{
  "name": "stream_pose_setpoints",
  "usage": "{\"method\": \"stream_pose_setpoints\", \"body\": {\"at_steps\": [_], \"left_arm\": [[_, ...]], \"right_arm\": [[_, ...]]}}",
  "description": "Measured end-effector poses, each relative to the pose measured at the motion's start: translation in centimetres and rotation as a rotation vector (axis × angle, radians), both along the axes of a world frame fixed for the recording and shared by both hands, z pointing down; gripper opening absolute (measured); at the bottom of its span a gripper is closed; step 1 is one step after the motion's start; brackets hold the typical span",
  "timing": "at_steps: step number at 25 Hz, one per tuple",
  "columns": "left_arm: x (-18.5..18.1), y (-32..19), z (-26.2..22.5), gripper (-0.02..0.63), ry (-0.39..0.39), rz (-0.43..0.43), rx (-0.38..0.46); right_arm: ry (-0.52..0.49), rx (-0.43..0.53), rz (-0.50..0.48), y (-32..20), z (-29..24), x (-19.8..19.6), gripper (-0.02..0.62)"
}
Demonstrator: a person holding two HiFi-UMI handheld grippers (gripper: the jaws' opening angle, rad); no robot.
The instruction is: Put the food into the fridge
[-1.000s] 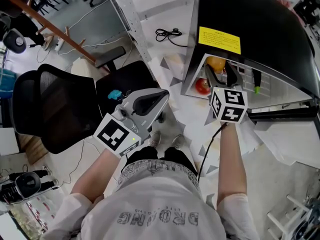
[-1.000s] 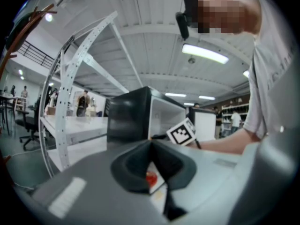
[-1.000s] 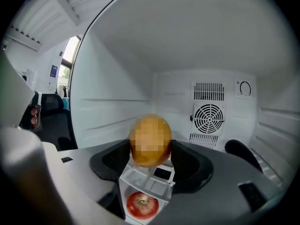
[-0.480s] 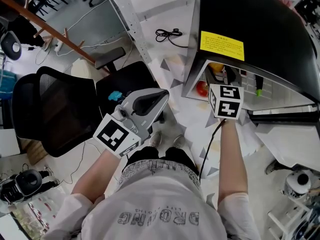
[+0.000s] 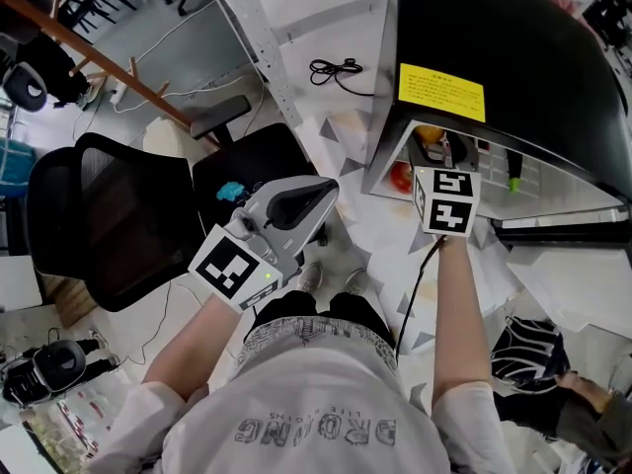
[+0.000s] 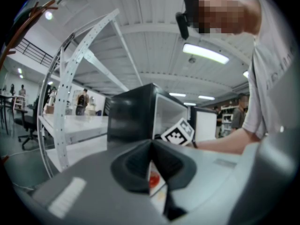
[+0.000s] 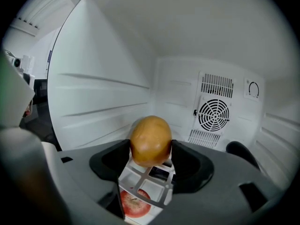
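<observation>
A black mini fridge (image 5: 513,57) stands open on the floor ahead of me. My right gripper (image 5: 435,152) reaches into its white compartment, shut on a round yellow-brown food item (image 7: 150,140), which also shows in the head view (image 5: 428,132). This food item hangs just above a white wire shelf (image 7: 149,181). Below the shelf lies a red round fruit (image 7: 135,204), also seen from above (image 5: 399,176). My left gripper (image 5: 329,186) is held low by my waist, shut with nothing in it; its closed jaws (image 6: 151,150) point towards the fridge.
A black office chair (image 5: 99,215) stands at my left. A black cable (image 5: 336,67) lies on the floor beyond a white perforated frame (image 5: 252,28). The fridge door (image 5: 558,227) hangs open at right, with a green item (image 5: 513,180) in it. Another person (image 5: 553,388) is at the lower right.
My right gripper has gone deeper into the fridge with the yellow-brown food. A person has come into view at the lower right. The left gripper has stayed put.
</observation>
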State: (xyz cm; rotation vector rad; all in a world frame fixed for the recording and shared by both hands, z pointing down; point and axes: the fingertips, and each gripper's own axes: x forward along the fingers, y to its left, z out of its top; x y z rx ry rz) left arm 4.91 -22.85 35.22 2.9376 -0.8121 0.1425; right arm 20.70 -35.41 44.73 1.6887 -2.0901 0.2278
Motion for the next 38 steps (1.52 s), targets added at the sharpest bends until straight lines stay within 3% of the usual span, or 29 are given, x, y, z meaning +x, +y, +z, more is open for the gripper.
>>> {"method": "stream_pose_setpoints", "body": {"at_steps": [22,38], "left_arm": [[0.1,1.4,-0.8,0.006,-0.001,0.017,0.016],[-0.2,3.0,-2.8,0.006,0.022,0.052,0.046]], "right_arm": [[-0.031,0.022,0.016,1.9,-1.0,0.2,0.275],[-0.112,0.117,-0.01,7.6,-5.7,-1.3,0.273]]}}
